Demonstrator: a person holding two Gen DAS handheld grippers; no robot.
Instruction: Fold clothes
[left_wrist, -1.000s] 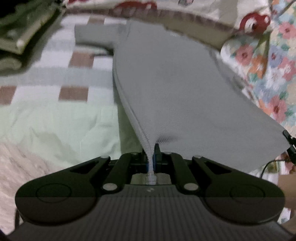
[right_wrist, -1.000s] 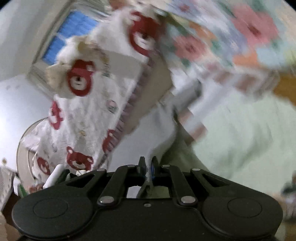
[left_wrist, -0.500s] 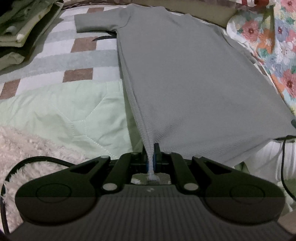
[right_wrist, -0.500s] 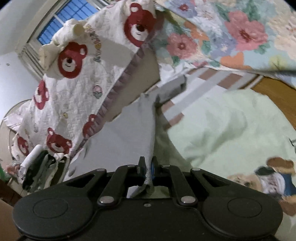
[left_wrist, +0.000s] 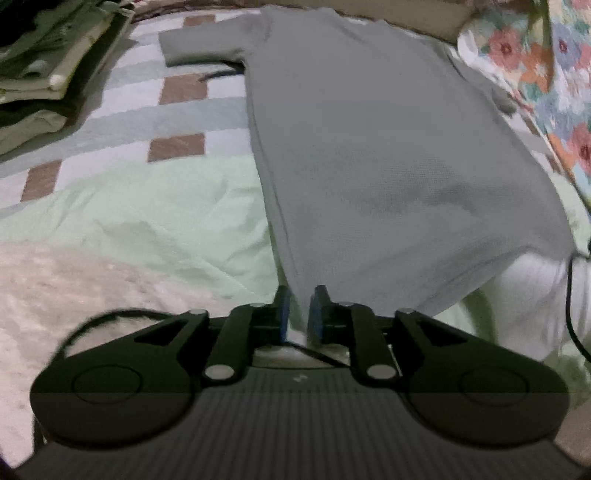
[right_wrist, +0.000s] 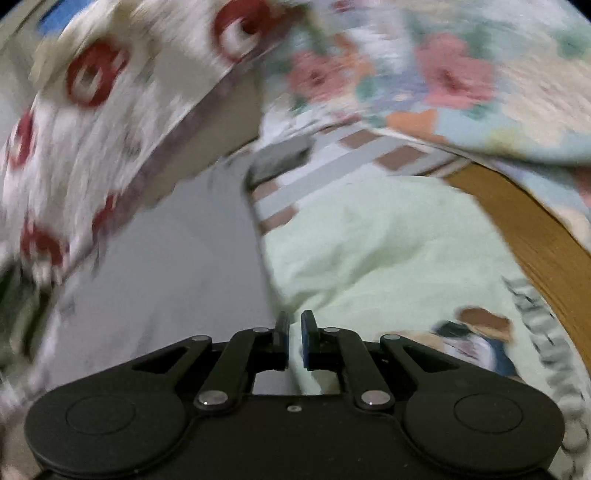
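Left hand-held gripper (left_wrist: 298, 308) first: its jaws stand a little apart, and the hem corner of the grey T-shirt (left_wrist: 388, 147) runs down into the gap between the blue pads. Whether the pads pinch the cloth or it only hangs between them, I cannot tell from this view. Over on the right hand-held gripper (right_wrist: 294, 332), the jaws are parted by a narrow slot with nothing visibly in it; the shirt's edge lies just beside its left finger, and the view is smeared with motion.

Out from there, the shirt lies spread flat along the bed (left_wrist: 110, 221), hem toward the grippers, collar at the far end, one short sleeve (left_wrist: 201, 46) sticking out to the left. It is laid out full length, not folded.

By the look of it, a thin, soft knit: light, limp, no stiffness at all, so it will sag and follow wherever a corner is carried. Best holds are the hem corners or the shoulder seams, pinched right at the edge. A stack of folded clothes (left_wrist: 48, 62) sits at the far left.
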